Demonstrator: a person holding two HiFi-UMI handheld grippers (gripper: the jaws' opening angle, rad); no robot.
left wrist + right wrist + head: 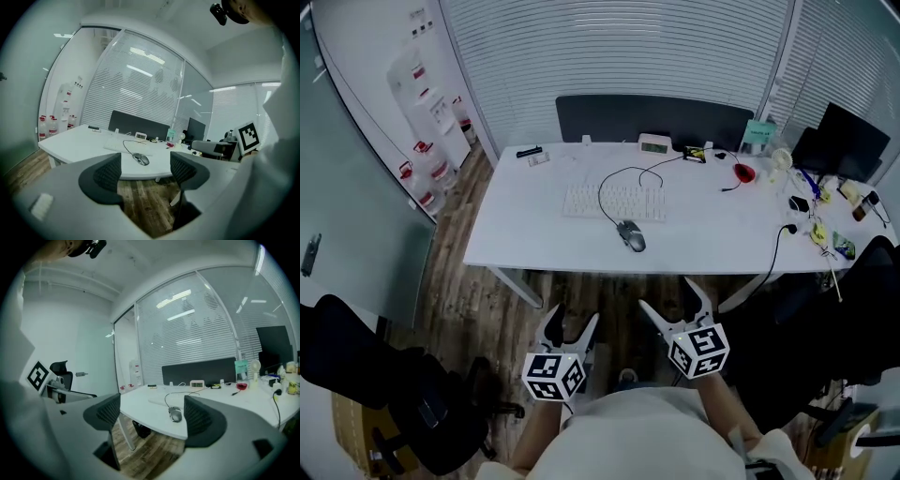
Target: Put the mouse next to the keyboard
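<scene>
I hold left gripper (572, 323) and right gripper (673, 300) released, empty, well short of the tabletop (516, 225); mouse (631, 235) lies ahead of both, just before the keyboard (614, 202) (corded), grasp and move not yet done.

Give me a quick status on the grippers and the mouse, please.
Left gripper and right gripper open, empty, short of the table. Mouse just in front of keyboard, cable looped across it. Path unobstructed.
</scene>
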